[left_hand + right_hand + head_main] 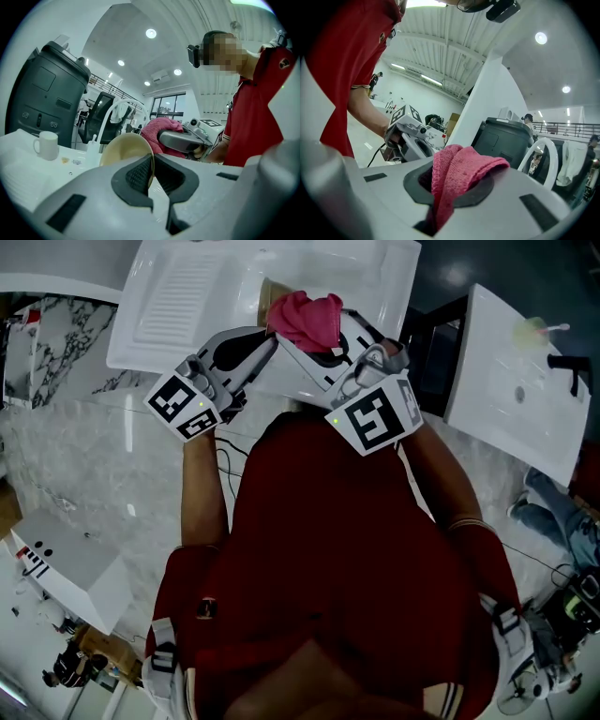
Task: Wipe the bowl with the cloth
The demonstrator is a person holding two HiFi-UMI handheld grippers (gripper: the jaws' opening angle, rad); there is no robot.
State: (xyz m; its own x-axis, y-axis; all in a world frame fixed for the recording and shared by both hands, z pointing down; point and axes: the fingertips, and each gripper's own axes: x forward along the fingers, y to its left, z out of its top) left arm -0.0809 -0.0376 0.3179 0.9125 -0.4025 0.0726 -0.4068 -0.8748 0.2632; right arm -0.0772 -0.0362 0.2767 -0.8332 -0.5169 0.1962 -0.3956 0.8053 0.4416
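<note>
A cream bowl [123,149] is held up in the air, tilted on edge, with my left gripper [152,165] shut on its rim. In the head view only a tan sliver of the bowl [270,289] shows, above the left gripper [269,339]. My right gripper [451,183] is shut on a bunched pink cloth [461,168]. The cloth [306,319] sits right beside the bowl's rim; contact between them cannot be made out. From the left gripper view, the cloth [160,128] and the right gripper [183,141] show just behind the bowl.
Below the grippers lies a white sink with a ribbed drainboard [178,298]. A white mug [47,144] stands on the counter by a tall dark machine [44,96] and a white faucet [114,110]. A second white basin panel [520,381] is to the right.
</note>
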